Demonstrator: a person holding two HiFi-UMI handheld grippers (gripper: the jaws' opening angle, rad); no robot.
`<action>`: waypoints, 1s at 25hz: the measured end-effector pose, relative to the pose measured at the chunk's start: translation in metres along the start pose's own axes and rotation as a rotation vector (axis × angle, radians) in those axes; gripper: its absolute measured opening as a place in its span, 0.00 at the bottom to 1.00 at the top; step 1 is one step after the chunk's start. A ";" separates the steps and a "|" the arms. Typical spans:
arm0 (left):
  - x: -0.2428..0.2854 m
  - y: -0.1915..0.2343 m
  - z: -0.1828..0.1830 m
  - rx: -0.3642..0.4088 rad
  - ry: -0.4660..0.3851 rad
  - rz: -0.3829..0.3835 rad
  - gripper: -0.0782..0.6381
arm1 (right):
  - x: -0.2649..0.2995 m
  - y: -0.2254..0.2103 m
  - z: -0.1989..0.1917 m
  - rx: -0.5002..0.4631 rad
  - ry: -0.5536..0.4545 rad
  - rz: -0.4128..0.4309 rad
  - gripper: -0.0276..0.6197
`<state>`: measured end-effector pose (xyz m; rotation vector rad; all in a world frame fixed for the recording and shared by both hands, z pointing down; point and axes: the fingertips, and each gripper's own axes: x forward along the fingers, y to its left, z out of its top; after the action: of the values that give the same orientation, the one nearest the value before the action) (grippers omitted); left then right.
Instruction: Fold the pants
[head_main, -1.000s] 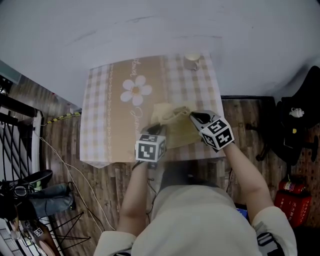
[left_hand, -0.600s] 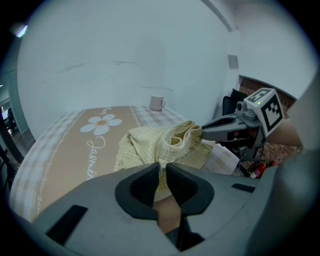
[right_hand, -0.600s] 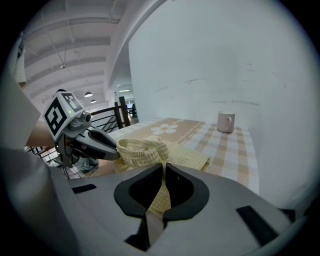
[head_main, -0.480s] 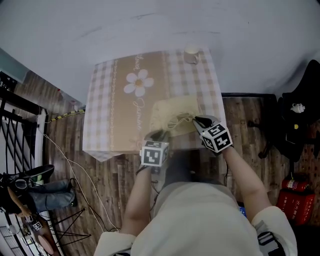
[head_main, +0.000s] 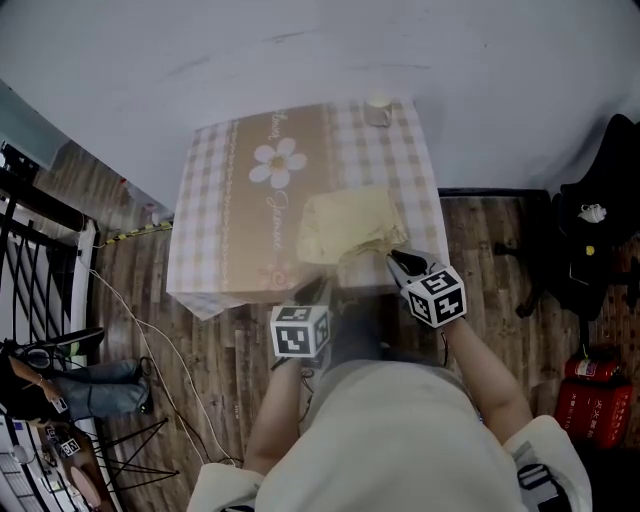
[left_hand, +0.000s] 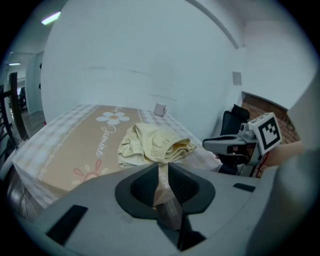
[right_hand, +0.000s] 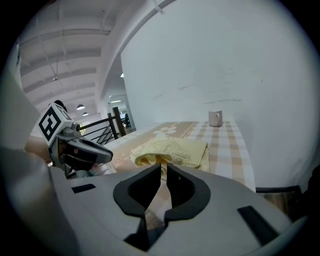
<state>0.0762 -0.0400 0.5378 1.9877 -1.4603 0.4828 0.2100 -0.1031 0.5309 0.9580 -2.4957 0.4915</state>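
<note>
Pants (head_main: 350, 225), where are they rn?
– In a loose yellow heap on the table (head_main: 215, 200), just right of the daisy print (head_main: 277, 163) and toward your side of the checked cloth. Not flat: folds are bunched up, w/ a rolled edge facing you.
– Left gripper (left_hand: 163, 172)?
– Your jaws there have just been opening. They stand a narrow slit apart w/ nothing btwn them, only tablecloth seen thru the gap. It sits at the near table edge, left of the heap and clear of it.
– Right gripper (right_hand: 164, 175)?
– Same story: jaws have just been opening, gap thinner than the left's, nothing in it. Its tips are just beside the heap's near right corner; can't tell if they brush the fabric.
– Which way are they aimed?
– You've got both pointing fwd and down at the heap from your side, marker cubes toward you.
– Anything else on the table?
– Cup (head_main: 377, 110) at the far edge, well apart from the heap.
</note>
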 end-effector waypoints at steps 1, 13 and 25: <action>-0.005 -0.004 0.001 -0.007 -0.018 -0.003 0.19 | -0.006 0.005 0.000 0.004 -0.015 0.003 0.08; -0.053 -0.043 -0.001 -0.063 -0.163 -0.023 0.14 | -0.072 0.054 0.015 -0.057 -0.152 -0.005 0.07; -0.062 -0.053 -0.002 -0.052 -0.179 -0.039 0.14 | -0.088 0.058 0.017 -0.086 -0.171 -0.022 0.04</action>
<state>0.1069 0.0166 0.4874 2.0578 -1.5219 0.2526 0.2251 -0.0223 0.4627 1.0309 -2.6304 0.3044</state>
